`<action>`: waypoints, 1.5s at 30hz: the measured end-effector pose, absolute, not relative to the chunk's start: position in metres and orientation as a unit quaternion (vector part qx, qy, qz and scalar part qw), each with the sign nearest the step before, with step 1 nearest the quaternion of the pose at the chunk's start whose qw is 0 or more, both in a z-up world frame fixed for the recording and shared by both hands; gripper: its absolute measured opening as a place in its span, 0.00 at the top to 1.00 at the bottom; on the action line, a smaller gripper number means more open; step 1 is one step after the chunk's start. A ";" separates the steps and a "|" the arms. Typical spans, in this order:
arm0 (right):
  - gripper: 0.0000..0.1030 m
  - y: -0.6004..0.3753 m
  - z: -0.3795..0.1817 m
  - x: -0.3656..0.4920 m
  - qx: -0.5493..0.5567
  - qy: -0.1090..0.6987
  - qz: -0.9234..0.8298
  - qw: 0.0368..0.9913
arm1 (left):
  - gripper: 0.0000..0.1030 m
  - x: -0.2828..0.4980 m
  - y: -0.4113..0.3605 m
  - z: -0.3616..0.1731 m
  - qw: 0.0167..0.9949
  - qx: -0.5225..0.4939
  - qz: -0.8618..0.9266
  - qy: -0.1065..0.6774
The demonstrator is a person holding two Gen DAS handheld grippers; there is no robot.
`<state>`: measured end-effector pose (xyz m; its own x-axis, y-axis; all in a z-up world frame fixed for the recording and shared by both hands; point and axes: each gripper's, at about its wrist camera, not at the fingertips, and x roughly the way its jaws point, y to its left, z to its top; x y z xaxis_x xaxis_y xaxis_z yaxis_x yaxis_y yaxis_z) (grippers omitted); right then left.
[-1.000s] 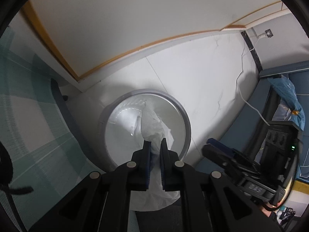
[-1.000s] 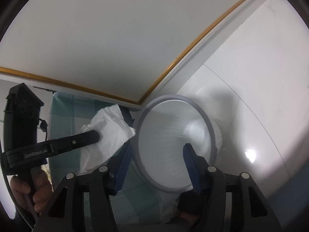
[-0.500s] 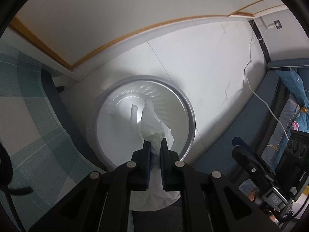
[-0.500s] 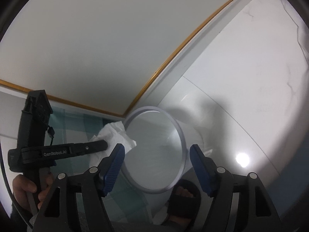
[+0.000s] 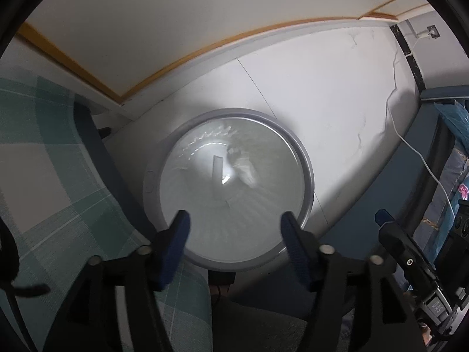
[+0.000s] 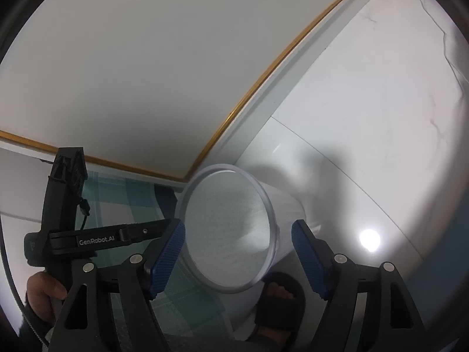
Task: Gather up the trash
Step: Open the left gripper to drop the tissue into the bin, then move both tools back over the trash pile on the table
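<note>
A round white trash bin with a grey rim (image 5: 306,164) stands on the white floor. My left gripper (image 5: 234,234) is open and empty, right above the bin's mouth. A blurred white tissue (image 5: 244,171) is inside the bin, beside a pale strip (image 5: 218,167). In the right wrist view the bin (image 6: 272,220) sits between my right gripper's blue pads. My right gripper (image 6: 237,252) is open and empty, above and beside the bin. The left gripper (image 6: 164,228) shows at its left, over the bin's rim.
A green checked cloth (image 5: 49,158) hangs at the left of the bin. A white wall with a yellow strip (image 5: 205,50) runs behind. The person's sandalled foot (image 6: 278,302) is beside the bin. Blue furniture and a white cable (image 5: 422,158) are at the right.
My left gripper opened and let go of the white tissue, which dropped into the bin. The right gripper drew back a little from the bin.
</note>
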<state>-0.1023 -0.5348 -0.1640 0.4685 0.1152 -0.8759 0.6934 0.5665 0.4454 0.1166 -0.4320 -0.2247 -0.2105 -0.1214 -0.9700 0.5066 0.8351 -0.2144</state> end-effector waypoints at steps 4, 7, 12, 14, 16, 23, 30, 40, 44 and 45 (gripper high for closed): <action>0.21 -0.535 -0.163 -0.104 0.427 0.472 -0.196 0.746 | 0.33 0.115 -0.428 -0.208 0.637 0.132 -0.260 0.714; 0.19 -0.535 -0.163 -0.105 0.425 0.475 -0.196 0.745 | 0.33 0.111 -0.426 -0.195 0.657 0.134 -0.259 0.695; 0.19 -0.532 -0.156 -0.106 0.421 0.472 -0.196 0.750 | 0.33 0.110 -0.414 -0.171 0.700 0.128 -0.257 0.655; 0.19 -0.530 -0.149 -0.106 0.416 0.468 -0.195 0.755 | 0.33 0.113 -0.407 -0.161 0.716 0.125 -0.250 0.640; 0.18 -0.527 -0.140 -0.104 0.409 0.463 -0.194 0.762 | 0.33 0.114 -0.399 -0.148 0.730 0.119 -0.245 0.627; 0.18 -0.514 -0.102 -0.100 0.374 0.447 -0.189 0.791 | 0.33 0.107 -0.377 -0.110 0.772 0.102 -0.236 0.581; 0.18 -0.489 -0.046 -0.095 0.331 0.415 -0.177 0.829 | 0.33 0.096 -0.339 -0.070 0.813 0.069 -0.229 0.531; 0.18 -0.416 0.050 -0.072 0.252 0.349 -0.131 0.893 | 0.25 0.078 -0.260 -0.005 0.874 0.011 -0.191 0.447; 0.15 -0.373 0.078 -0.067 0.215 0.328 -0.111 0.913 | 0.21 0.066 -0.209 0.018 0.901 -0.021 -0.153 0.406; 0.12 -0.360 0.083 -0.066 0.204 0.322 -0.102 0.919 | 0.20 0.063 -0.199 0.023 0.904 -0.028 -0.145 0.400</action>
<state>-0.0661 -0.3596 0.0831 0.7712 -0.0564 -0.6341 0.3200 0.8954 0.3095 0.0634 -0.1989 0.0226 0.6374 -0.2859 -0.7155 0.2405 0.9561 -0.1677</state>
